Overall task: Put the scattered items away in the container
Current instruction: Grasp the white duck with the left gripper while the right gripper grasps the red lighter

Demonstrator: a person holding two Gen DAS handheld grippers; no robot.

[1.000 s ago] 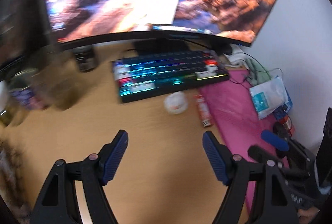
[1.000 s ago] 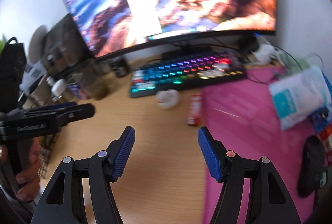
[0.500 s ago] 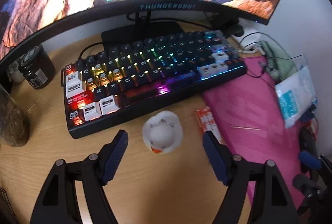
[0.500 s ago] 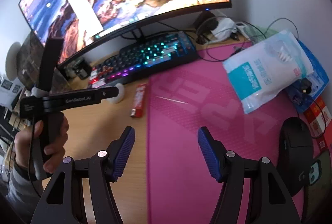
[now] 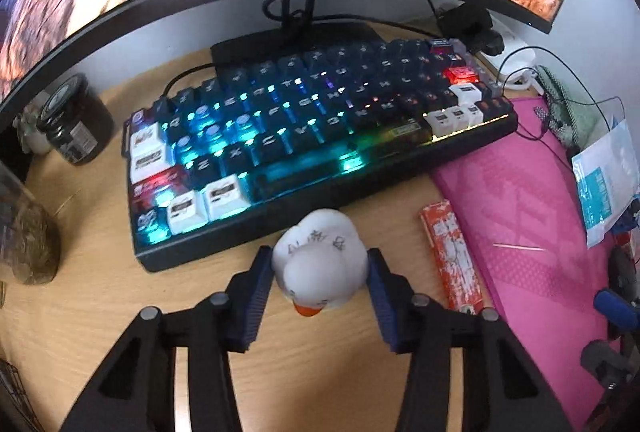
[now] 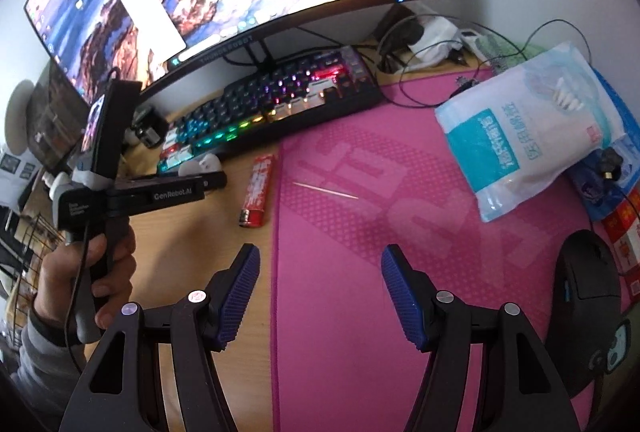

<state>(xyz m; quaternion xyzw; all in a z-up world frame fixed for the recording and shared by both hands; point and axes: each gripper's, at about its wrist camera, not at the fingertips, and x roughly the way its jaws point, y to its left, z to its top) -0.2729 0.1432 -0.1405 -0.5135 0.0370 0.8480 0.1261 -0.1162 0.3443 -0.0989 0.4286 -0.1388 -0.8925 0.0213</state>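
The duck toy [image 5: 320,264] sits between your closing left gripper [image 5: 318,298], pads touching it. Your right gripper [image 6: 320,296] hangs released over the pink mat [image 6: 400,224].

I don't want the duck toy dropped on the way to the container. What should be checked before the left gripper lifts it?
1. Duck toy between the left gripper pads: ok.
2. Grip firm: cannot tell; the jaws are closing and the pads look at its sides.
3. Toy clear of the keyboard: not ok, it sits right against the front edge.
4. Right gripper out of the way: ok, open over the pink mat.
5. Container in sight: cannot tell.
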